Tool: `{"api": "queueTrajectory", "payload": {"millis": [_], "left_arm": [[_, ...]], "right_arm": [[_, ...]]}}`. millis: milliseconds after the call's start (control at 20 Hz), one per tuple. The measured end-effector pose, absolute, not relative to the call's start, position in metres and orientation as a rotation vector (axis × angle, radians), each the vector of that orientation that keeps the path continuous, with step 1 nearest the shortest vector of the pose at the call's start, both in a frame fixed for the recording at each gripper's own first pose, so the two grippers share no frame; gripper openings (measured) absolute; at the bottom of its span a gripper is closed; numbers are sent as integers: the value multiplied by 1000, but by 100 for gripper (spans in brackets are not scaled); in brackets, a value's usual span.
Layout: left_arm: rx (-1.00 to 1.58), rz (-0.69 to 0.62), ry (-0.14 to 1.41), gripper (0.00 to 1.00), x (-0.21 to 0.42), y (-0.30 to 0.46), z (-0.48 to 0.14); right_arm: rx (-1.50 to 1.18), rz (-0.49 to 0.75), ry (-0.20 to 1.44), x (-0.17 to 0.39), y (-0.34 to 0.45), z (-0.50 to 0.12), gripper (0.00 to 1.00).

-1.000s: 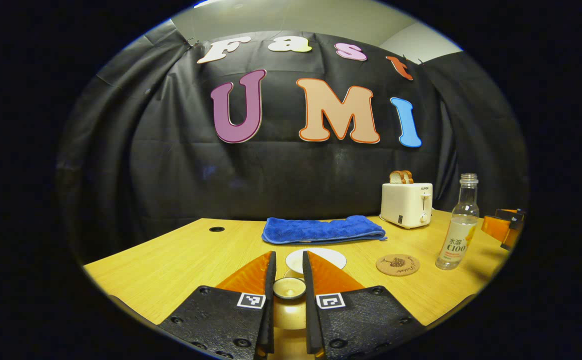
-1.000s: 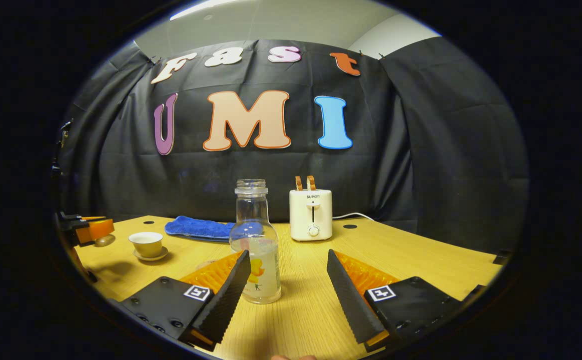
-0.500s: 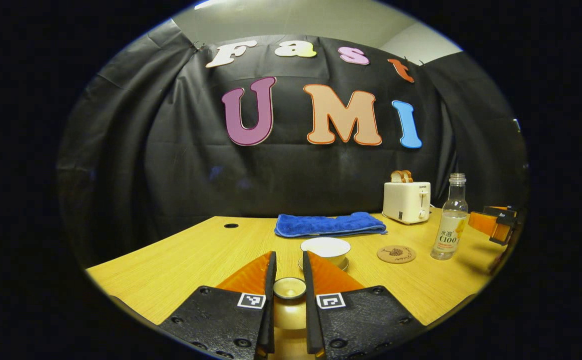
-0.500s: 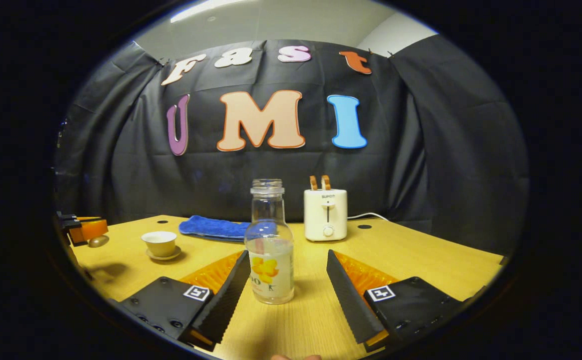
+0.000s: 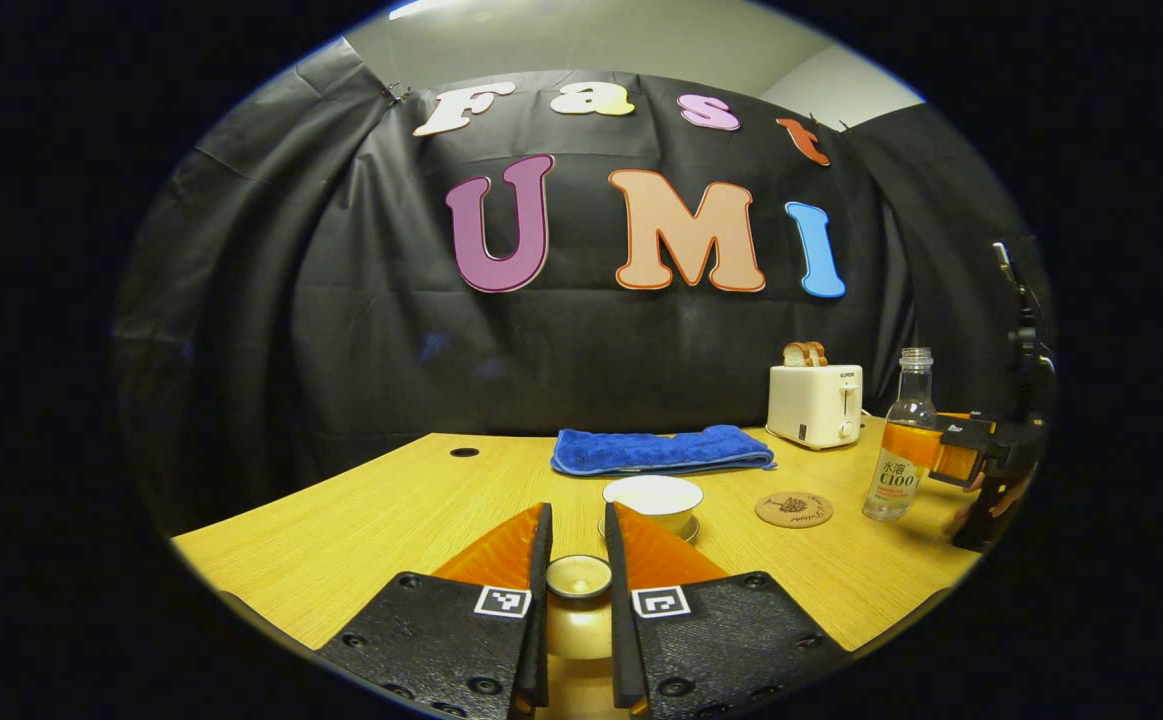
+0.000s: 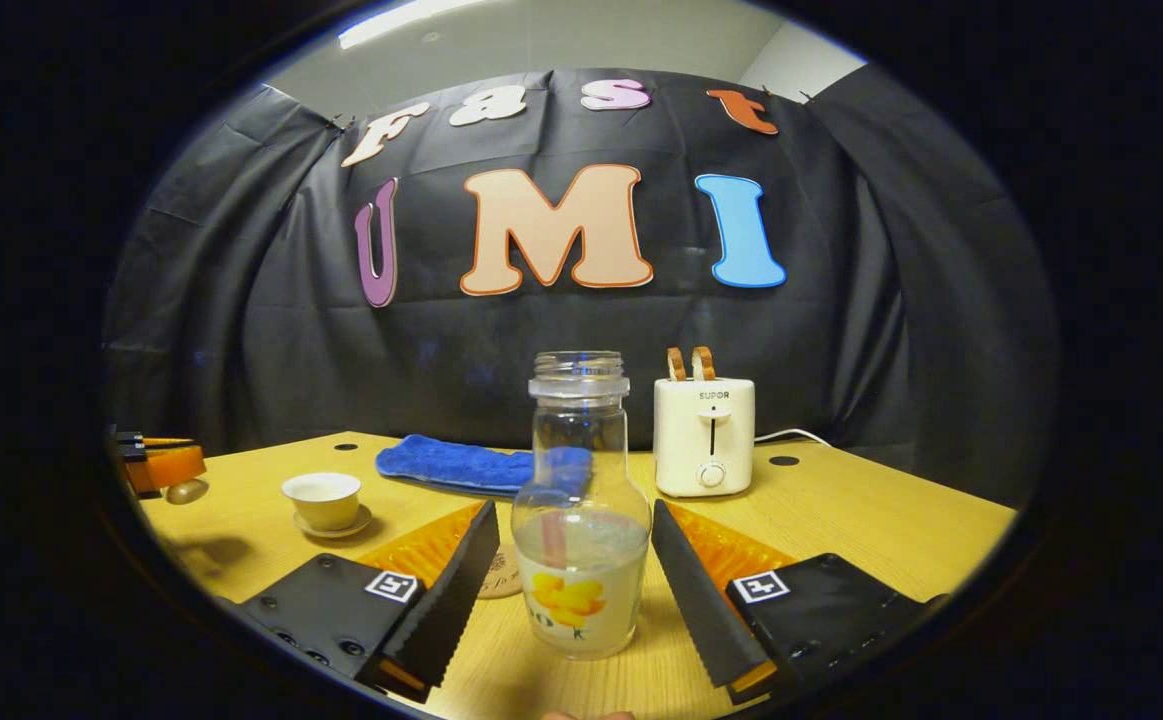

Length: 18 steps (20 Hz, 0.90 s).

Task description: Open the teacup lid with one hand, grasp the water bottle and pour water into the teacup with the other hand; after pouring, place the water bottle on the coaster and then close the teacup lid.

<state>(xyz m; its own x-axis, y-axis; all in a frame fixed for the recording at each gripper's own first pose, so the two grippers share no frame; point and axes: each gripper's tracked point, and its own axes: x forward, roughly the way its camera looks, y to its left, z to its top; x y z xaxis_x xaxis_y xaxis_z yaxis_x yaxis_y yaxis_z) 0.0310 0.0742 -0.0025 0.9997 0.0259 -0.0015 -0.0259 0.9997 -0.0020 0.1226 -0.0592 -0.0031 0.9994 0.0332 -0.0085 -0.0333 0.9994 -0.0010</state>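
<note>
Here, 1 lid (image 5: 579,577) clamped in left gripper (image 5: 577,560); right gripper (image 6: 575,560) spread around 1 bottle (image 6: 578,520); 1 teacup (image 5: 652,501).

A light wood-grain tabletop (image 5: 361,530) with round cable holes (image 5: 463,452) meets a black cloth wall (image 6: 871,330). Above the cloth a pale ceiling (image 6: 561,40) carries a bright strip light (image 6: 396,18).

Wooden table (image 5: 361,530) — carries blue towel (image 5: 661,449), toaster (image 5: 814,405), coaster (image 5: 793,509), saucered teacup (image 5: 652,499), water bottle (image 6: 578,520).
</note>
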Motion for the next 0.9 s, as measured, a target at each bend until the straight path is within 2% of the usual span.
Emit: {"api": "queueTrajectory", "payload": {"millis": [100,300,350,600,750,800,900], "left_arm": [[-2,17,-1,22,30,71,-2],[-1,-19,-3,22,29,65,-1],[-1,-24,0,22,29,65,-2],[-1,-54,0,22,29,59,-2],[-1,-78,-3,22,28,57,-1],[-1,-81,-2,22,28,57,-1],[-2,-99,-2,22,27,54,-2]], "right_arm": [[0,29,9,132,-59,-4,97],[-1,13,12,135,-60,-3,81],[-5,11,11,134,-60,-4,81],[-18,3,16,138,-58,-5,67],[-70,44,22,136,-39,-2,63],[-93,60,31,137,-32,-4,58],[-196,94,69,149,-7,-3,57]]}}
